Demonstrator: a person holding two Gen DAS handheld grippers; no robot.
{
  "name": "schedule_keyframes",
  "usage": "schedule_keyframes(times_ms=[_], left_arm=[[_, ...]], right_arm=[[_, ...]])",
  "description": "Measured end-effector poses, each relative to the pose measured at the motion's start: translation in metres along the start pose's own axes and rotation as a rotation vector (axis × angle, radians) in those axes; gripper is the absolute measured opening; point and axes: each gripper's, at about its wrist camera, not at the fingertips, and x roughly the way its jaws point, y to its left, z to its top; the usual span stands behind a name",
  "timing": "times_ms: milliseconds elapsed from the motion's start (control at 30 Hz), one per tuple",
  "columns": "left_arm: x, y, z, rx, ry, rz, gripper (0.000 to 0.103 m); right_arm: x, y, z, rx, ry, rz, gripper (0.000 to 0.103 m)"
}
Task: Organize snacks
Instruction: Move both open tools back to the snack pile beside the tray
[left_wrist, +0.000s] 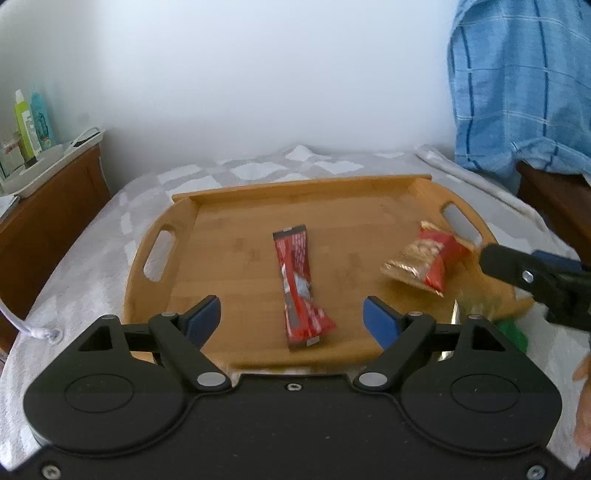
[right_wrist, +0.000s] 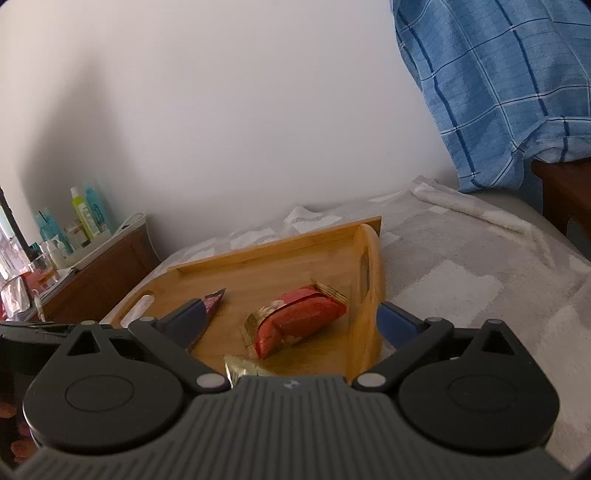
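Note:
A bamboo tray (left_wrist: 236, 206) with cut-out handles lies on a grey-and-white blanket. A long red snack bar (left_wrist: 297, 284) lies in its middle. A red and gold peanut packet (left_wrist: 424, 260) lies near the tray's right handle; it also shows in the right wrist view (right_wrist: 299, 319). My left gripper (left_wrist: 291, 319) is open and empty over the tray's near edge, with the bar's near end between its blue pads. My right gripper (right_wrist: 291, 321) is open, just behind the peanut packet. A gold wrapper (right_wrist: 243, 369) lies under it. The bar's tip (right_wrist: 216, 299) peeks past the left finger.
A wooden bedside cabinet (left_wrist: 48, 218) at the left holds a white tray with bottles (left_wrist: 33, 125). A blue checked cloth (left_wrist: 517, 85) hangs at the right over dark wood furniture. Something green (left_wrist: 513, 334) lies by the tray's near right corner. The blanket (right_wrist: 461, 273) spreads right of the tray.

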Motion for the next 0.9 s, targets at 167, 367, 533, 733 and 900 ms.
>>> schedule_keyframes(times_ms=[167,367,533,733,900], left_arm=[[-0.015,0.003,-0.019,0.0,0.002,0.006,0.087],[-0.027,0.006,-0.039,-0.017,0.007,0.009,0.088],[-0.034,0.005,-0.052,-0.024,0.014,0.001,0.089],[-0.042,0.004,-0.062,-0.005,0.011,-0.007,0.089],[-0.049,0.007,-0.068,0.014,-0.001,-0.002,0.09]], right_arm=[[-0.003,0.004,-0.011,-0.015,0.016,-0.036,0.103],[-0.02,0.009,-0.023,-0.07,0.007,-0.062,0.103],[-0.029,0.009,-0.031,-0.059,0.039,-0.061,0.103],[-0.037,0.013,-0.041,-0.062,0.062,-0.064,0.103],[-0.046,0.016,-0.047,-0.064,0.073,-0.066,0.103]])
